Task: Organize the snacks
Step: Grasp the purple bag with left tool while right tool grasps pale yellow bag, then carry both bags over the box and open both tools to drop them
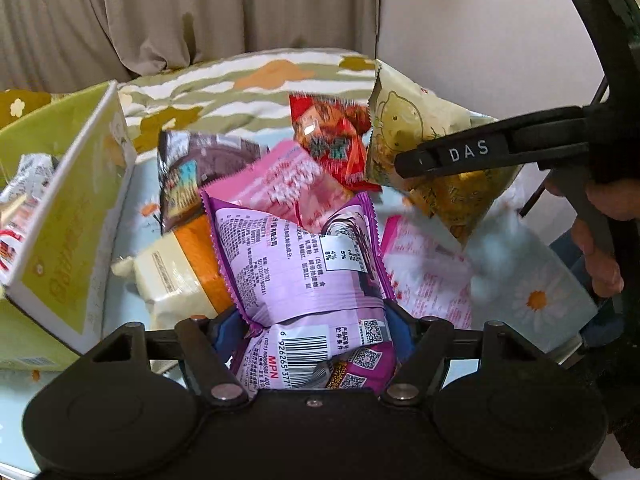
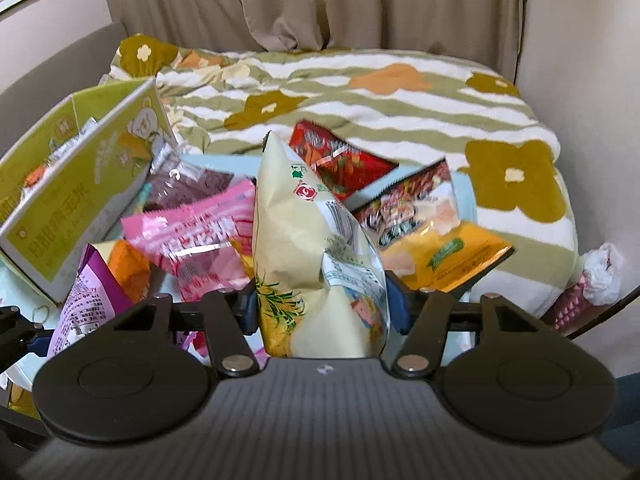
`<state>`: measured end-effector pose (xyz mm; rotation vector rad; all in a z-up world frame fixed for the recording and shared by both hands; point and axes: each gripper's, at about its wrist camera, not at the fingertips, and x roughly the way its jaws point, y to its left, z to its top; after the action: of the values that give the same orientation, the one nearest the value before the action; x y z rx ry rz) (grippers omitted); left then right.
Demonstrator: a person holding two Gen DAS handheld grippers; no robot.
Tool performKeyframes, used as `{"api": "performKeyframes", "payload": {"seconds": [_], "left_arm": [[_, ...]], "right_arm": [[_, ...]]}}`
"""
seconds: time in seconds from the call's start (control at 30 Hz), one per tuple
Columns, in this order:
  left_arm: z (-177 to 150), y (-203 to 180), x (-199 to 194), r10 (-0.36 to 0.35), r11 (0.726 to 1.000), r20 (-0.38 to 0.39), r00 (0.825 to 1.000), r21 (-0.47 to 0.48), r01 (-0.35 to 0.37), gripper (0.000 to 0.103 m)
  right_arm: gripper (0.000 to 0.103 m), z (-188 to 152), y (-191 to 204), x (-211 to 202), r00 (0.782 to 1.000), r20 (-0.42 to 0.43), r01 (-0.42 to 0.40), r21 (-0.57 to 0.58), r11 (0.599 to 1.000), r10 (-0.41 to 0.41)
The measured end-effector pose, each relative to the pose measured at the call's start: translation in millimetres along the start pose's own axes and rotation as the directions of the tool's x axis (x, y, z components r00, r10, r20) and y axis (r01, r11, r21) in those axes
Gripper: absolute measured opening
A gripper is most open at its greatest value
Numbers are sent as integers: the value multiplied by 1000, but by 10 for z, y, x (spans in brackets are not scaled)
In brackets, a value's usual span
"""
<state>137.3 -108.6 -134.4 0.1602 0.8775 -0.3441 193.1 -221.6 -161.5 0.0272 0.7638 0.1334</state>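
Barcode on purple packet (image 1: 304,272) in left view, orange packet (image 2: 444,256) in right

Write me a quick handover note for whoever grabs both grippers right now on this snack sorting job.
Left gripper: shut on the purple snack bag, lifted over the pile.
Right gripper: shut on the pale yellow chip bag, held upright.
The green box stands open on the left with a few packets already inside.
On the table: pink packet, red packet, brown packet, orange bag and others, loose in a heap.
Left to do: place both held bags, then sort the remaining heap.
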Motion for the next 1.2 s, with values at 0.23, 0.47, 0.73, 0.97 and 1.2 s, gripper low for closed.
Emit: {"api": "performKeyframes", "payload": {"seconds": [0.23,0.47,0.73,0.97,1.2], "left_arm": [[168,200,-419,2,1000,88,996,-27,0,74],[332,632,-900,44,997,177,983,-65,-33,74],[461,1352,-1257,117,989,241,963,-121,-90,74],[469,2092,-1414,176,978,259,950,-156,-139,75],[437,2730,-1303,178,976,238,955,-166,-141,75]], "right_arm": [[73,208,170,-344,999,51,-7,-2,1000,7],[73,488,550,-680,992,104,-70,3,998,69],[73,839,1200,-836,975,165,-157,20,987,151],[73,1089,1868,-735,962,180,-214,30,976,206],[73,1213,2445,-485,964,157,-225,61,972,214]]}}
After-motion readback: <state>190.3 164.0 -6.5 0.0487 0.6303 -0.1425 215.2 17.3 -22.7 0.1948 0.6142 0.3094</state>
